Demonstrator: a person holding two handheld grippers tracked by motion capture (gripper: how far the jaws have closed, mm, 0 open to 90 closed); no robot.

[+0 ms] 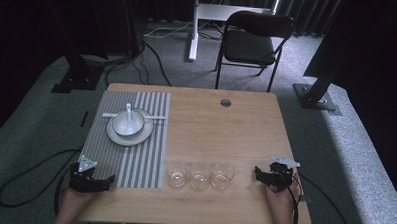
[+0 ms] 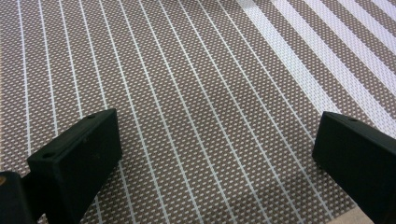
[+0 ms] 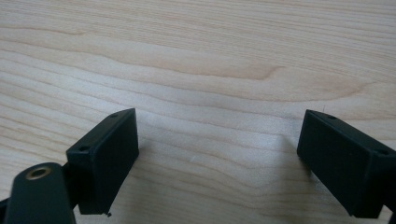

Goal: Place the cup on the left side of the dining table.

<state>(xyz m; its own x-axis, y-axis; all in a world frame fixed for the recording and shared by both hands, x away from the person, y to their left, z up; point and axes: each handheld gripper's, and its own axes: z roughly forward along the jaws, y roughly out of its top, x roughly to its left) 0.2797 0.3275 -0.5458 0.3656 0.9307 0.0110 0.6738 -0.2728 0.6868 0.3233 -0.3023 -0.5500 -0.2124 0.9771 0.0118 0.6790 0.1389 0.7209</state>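
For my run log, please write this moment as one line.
left gripper: open, over striped placemat | right gripper: open, over bare table | three glasses: untouched, in a row | bowl: on plate, spoon inside

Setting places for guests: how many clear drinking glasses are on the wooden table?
3. They stand in a row near the table's front edge, just right of the striped placemat: left glass, middle glass, right glass. None seems hidden.

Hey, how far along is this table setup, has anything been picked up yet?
Already in place: bowl with spoon on the plate, on the striped mat. In hand: nothing; left claw and right claw are open and empty. Apparently left: three glasses stand untouched near the front edge.
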